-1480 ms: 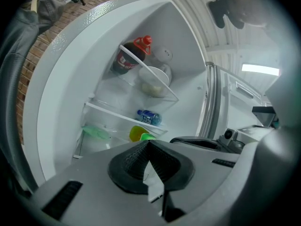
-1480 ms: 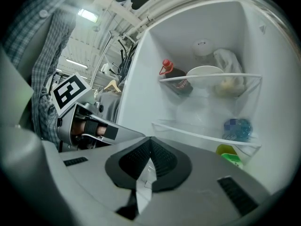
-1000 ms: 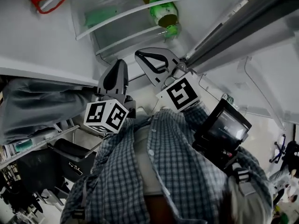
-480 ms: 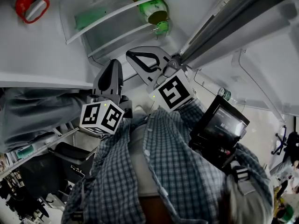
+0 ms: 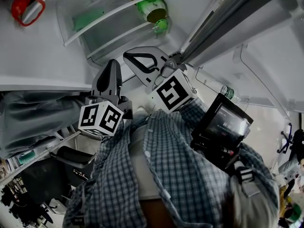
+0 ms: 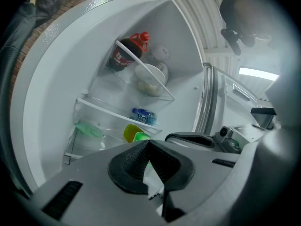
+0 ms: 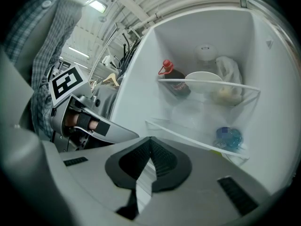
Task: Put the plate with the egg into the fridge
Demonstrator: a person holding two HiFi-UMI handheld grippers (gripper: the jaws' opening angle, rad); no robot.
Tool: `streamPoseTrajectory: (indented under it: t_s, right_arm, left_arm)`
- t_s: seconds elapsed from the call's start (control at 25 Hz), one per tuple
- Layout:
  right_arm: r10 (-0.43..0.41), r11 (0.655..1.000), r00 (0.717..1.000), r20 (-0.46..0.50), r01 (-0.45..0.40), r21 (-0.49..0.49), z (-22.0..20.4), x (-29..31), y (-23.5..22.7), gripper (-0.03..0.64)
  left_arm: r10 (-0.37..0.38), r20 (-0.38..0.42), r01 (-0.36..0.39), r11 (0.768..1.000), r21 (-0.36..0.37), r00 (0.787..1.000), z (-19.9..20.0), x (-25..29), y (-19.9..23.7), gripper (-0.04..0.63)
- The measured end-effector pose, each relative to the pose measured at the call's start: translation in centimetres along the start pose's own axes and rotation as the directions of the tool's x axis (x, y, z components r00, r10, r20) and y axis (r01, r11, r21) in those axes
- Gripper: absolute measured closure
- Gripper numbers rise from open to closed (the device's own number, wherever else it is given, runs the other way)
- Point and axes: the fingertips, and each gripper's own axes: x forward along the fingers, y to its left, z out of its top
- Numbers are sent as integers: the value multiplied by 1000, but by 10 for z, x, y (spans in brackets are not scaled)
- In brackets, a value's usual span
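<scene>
While left gripper (image 6: pixel 146 144) hangs closed — shelf rail (image 6: pixel 116 114) ahead.

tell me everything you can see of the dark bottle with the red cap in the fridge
The dark bottle looks like a plastic soda bottle, nearly black, with a red cap and a red-and-white label. It stands on its base at the left end of the upper shelf, behind a thin rail that crosses its front. A white bowl sits close beside it; whether they touch cannot be told.
</scene>
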Motion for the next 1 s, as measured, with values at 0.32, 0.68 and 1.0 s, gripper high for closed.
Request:
streamPoseTrajectory:
  t_s: [0.32,0.68,1.0]
  right_arm:
    - [6,1000,1000,-7,-6,-10,1,0,1,611]
    - [3,1000,1000,-7,-3,-4,-1,0,1,611]
    - [-5,1000,1000,-10,4,-8,0,0,-1,611]
  left_arm:
    - [5,3,-5,1000,-8,1000,0,-1,1,589]
    - [-2,-2,2,1000,-16,1000,-1,0,1,589]
    - [-11,-2,11,1000,-14,1000,0,2,-1,589]
